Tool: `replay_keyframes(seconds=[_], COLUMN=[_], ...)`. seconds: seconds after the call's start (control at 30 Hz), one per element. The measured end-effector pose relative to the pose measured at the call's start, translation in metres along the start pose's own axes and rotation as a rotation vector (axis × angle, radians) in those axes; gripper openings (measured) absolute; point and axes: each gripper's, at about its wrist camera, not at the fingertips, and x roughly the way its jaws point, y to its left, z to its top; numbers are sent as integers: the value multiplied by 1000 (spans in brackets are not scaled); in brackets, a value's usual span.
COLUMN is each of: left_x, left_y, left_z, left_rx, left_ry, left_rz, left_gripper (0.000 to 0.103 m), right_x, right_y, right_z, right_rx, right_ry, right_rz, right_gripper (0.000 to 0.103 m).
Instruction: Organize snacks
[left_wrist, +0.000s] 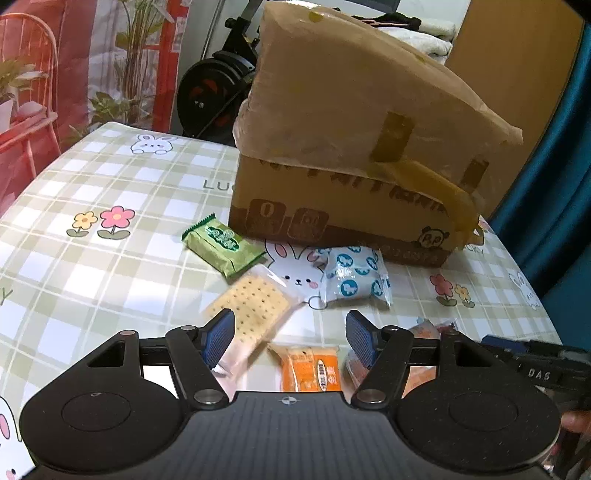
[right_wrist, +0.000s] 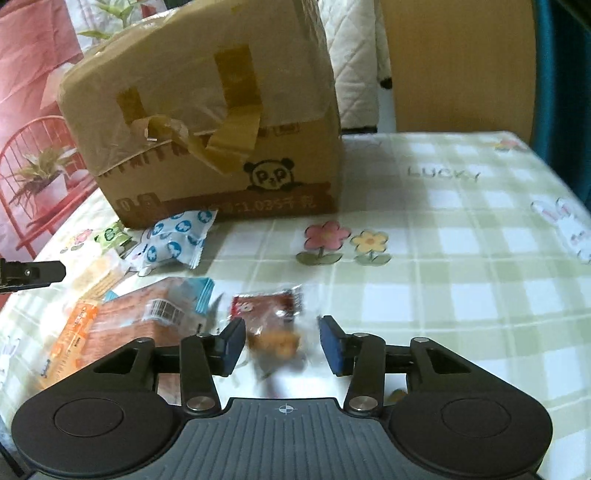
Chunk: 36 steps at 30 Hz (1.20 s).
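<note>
Nearest in the left wrist view, the left gripper is held with its blue-padded fingers spread wide apart above the checked tablecloth, nothing clasped between them. Between and just under the fingers an orange snack packet is seen, lying flat. By the left finger a clear-wrapped cracker pack is laid, pale yellow and dotted with holes, its long axis running from near left to far right. Just beyond it, a green packet is set with its long axis angled from far left to near right, and to the right a white pouch with blue round prints is found, puffy and crimped at both ends. Both are placed close to the front of the cardboard box, whose taped flaps are peeled and lifted.

In the right wrist view, the right gripper is likewise held apart, empty. Between its fingers a blurred red-and-clear packet of brownish pieces is seen on the cloth. To its left a large brown packet with a barcode label is laid, its long axis slanting from near left to far right.
</note>
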Motion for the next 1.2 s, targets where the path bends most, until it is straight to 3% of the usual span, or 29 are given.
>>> replay_keyframes(seconds=[0.2,0.33,0.47,0.7,0.93,1.2], left_x=[2,2,3,7,1,-6], left_y=[-9,-13,-19,-31,-22,-7], left_z=[-3,-5,-9,-15,-26,-37], left_rx=[10,7,17,43,4,-33], left_ry=[11,13,29,37,45,60], left_rz=[-11,-20,-43,-69,-54,-36], left_gripper=[67,67,66,65,60,55], right_x=[7,21,27,12,6,2], right_y=[1,24,37,33,18,21], right_z=[11,13,10,6,8,0], right_rx=[-94,-308,-411,-370,-190,-110], right_ry=[27,88,117,90,69,-3], right_rz=[17,0,-12,-5,45,14], right_gripper=[44,68,69,66,38,39])
